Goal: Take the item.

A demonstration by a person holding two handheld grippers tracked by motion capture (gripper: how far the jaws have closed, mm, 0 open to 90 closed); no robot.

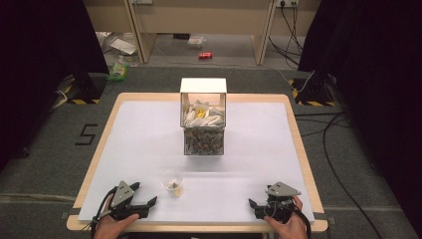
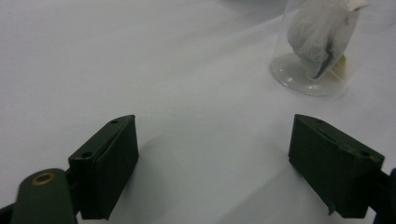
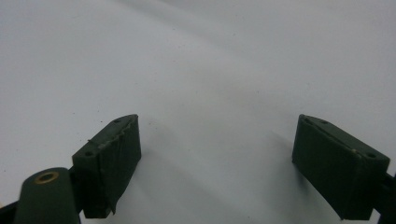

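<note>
The left gripper (image 1: 147, 204) rests low at the near left edge of the white-covered wooden table (image 1: 134, 144), held by the person's left hand (image 1: 113, 226), its jaws spread wide with bare table between them. The right gripper (image 1: 255, 206) sits at the near right edge in the right hand (image 1: 286, 226), jaws likewise wide apart and holding nothing. Between the two, nearer the left gripper, stands a small clear plastic cup (image 1: 172, 182) with a white tea bag (image 2: 322, 37) inside. Farther back, at mid-table, stands a clear two-tier box with a white top (image 1: 203, 117), white sachets above and darker packets below. Nothing lies between either gripper and the cup.
</note>
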